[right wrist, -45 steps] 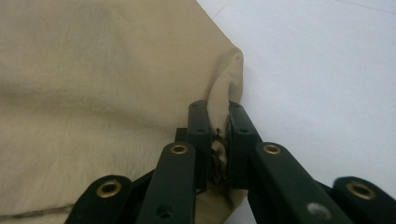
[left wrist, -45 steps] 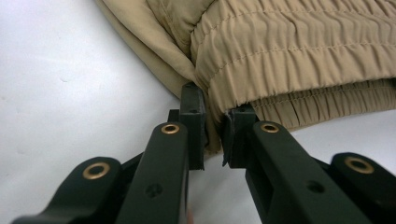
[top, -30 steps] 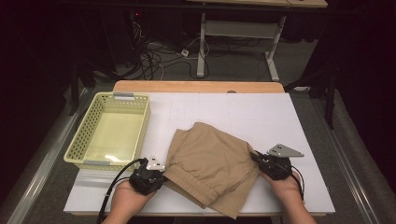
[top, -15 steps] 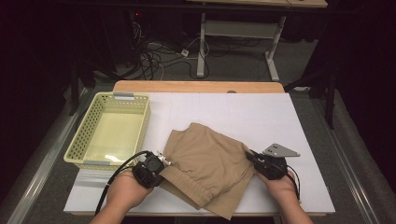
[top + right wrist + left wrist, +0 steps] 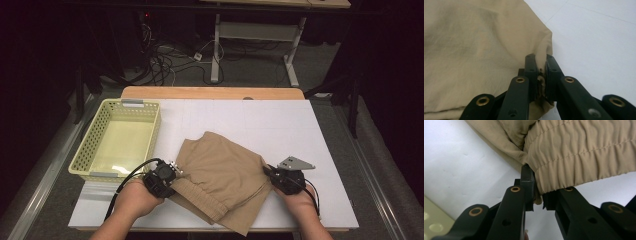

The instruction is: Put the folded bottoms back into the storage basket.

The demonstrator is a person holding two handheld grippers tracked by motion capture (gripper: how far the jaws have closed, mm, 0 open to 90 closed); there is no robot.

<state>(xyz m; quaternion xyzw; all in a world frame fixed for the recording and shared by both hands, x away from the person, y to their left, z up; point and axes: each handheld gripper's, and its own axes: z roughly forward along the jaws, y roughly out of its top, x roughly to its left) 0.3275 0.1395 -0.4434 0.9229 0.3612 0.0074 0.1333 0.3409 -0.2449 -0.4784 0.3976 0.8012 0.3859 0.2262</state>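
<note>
Across the white table (image 5: 320, 130), left to right: yellow basket (image 5: 87, 150) at the left edge, then left gripper (image 5: 172, 176), tan shorts (image 5: 220, 175), right gripper (image 5: 270, 172).

Left gripper view: jaws nearly together, pinching the gathered elastic waistband (image 5: 579, 157) at its corner; cloth is squeezed between the pads. Right gripper view: jaws pressed onto a fold of plain cloth at the shorts' edge (image 5: 542, 56), fabric bunched in the gap.

Shorts lie folded near the front-centre of the table, just right of the basket and not touching it. Long axis runs diagonally: one corner points to the back-left, toward the basket's far end, the other hangs toward the near edge of the table. Waistband sits on the left side, by the left gripper.

Step in hand looks like a two-point hold for folding or shifting the shorts. To do it well:
- keep both pinches firm; the right bite is shallow and could slip
- lift both ends level together so the layers don't slide apart
- keep light tension between the hands, not enough to stretch the elastic
- clear the basket rim before any move left
</note>
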